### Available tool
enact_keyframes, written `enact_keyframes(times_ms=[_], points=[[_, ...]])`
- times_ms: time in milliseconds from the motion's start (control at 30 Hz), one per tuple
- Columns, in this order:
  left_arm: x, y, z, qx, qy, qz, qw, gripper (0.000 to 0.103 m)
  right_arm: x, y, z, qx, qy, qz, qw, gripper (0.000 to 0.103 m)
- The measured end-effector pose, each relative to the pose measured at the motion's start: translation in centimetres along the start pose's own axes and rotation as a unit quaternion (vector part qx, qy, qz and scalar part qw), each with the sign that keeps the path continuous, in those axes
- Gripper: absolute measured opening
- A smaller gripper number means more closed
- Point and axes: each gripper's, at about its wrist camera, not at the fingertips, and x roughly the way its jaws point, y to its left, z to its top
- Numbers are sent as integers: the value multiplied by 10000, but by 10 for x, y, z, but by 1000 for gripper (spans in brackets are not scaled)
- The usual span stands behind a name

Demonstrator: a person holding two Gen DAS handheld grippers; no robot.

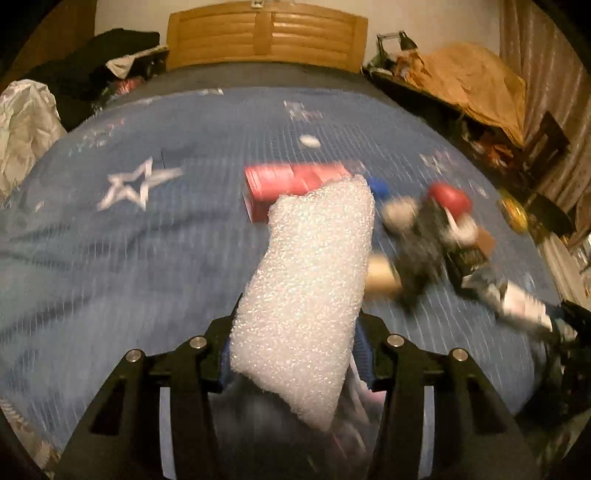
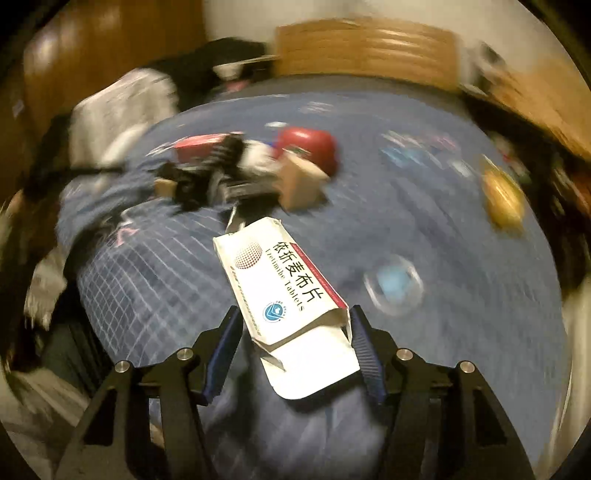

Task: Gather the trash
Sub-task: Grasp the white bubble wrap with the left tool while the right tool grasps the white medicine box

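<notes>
Two pieces of trash held clear above the blue bedspread [image 1: 92, 258], presumably for carrying away. The left gripper [image 1: 295, 354] is clamped partway closed on a white foam sheet [image 1: 314, 280], nearer the camera than the red box [image 1: 288, 181]. The right gripper [image 2: 291, 347], jaws partly closed, pinches an opened tablet carton [image 2: 284, 291], also nearer than the red box.

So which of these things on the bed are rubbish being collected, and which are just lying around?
Part of the job:
- white foam piece, gripped in the left hand-held gripper
- opened tablet box, gripped in the right hand-held gripper

Probably just lying about:
- blue star-patterned bedspread
- wooden headboard
- red box; too blurred to tell whether it is trash
</notes>
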Motion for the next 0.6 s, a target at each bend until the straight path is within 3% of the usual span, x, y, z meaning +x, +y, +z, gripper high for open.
enact_keyframes(times_ms=[100,133,233,367,600], points=[[5,-19,-30,-113,215,-94,9997,49,-15,2,-24,616,28,44,9981,64],[11,-23,-39,-177,314,-37,9993,49,-18,3,-29,629,1,95,9980,69],[28,-34,-50,-221,329,296,9988,52,-23,14,-29,435,-162,15,9989,76],[25,-44,-50,-57,184,351,9992,77,-34,13,-21,210,-485,-24,9986,83],[25,-32,-51,-275,102,301,9991,83,-15,21,-16,-369,-300,173,9987,83]])
